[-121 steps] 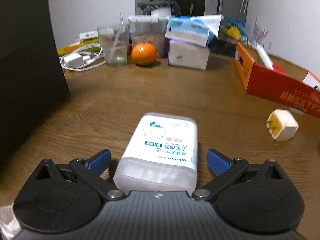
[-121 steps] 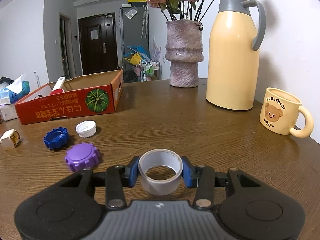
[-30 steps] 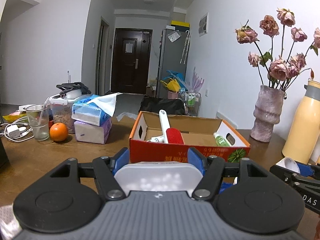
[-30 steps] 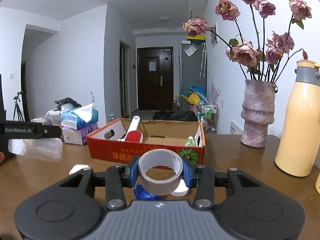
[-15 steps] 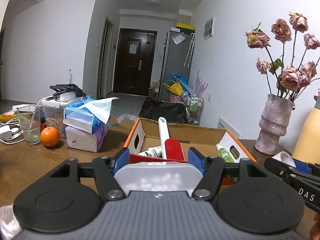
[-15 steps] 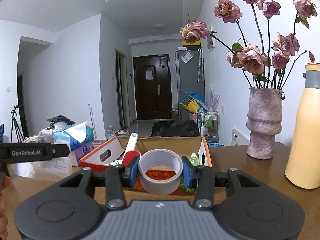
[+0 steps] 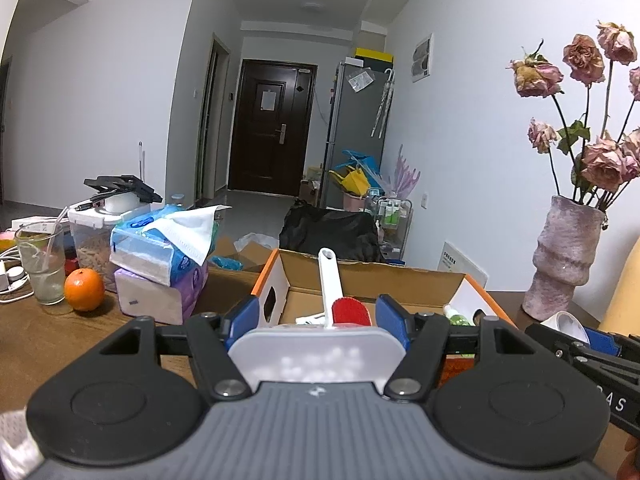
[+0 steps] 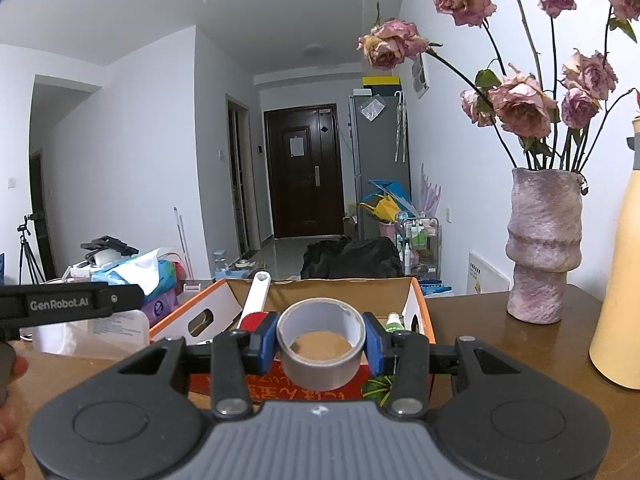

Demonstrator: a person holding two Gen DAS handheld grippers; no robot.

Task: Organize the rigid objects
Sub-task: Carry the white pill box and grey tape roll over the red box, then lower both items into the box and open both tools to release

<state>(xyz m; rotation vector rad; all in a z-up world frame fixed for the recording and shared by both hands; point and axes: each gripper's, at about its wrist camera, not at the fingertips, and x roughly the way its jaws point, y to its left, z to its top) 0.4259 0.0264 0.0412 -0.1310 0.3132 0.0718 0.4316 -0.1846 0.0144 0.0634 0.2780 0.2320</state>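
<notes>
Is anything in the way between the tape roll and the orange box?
Nothing visible blocks it. The right gripper holds the tape roll just short of the orange box's near wall. Inside, a white-and-red brush and a small green bottle leave bare floor.

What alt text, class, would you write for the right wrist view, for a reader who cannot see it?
The right claw grips a grey tape roll in front of an open orange cardboard box on a wooden table. A vase of dried roses stands to the right; the left claw shows at the left edge.
</notes>
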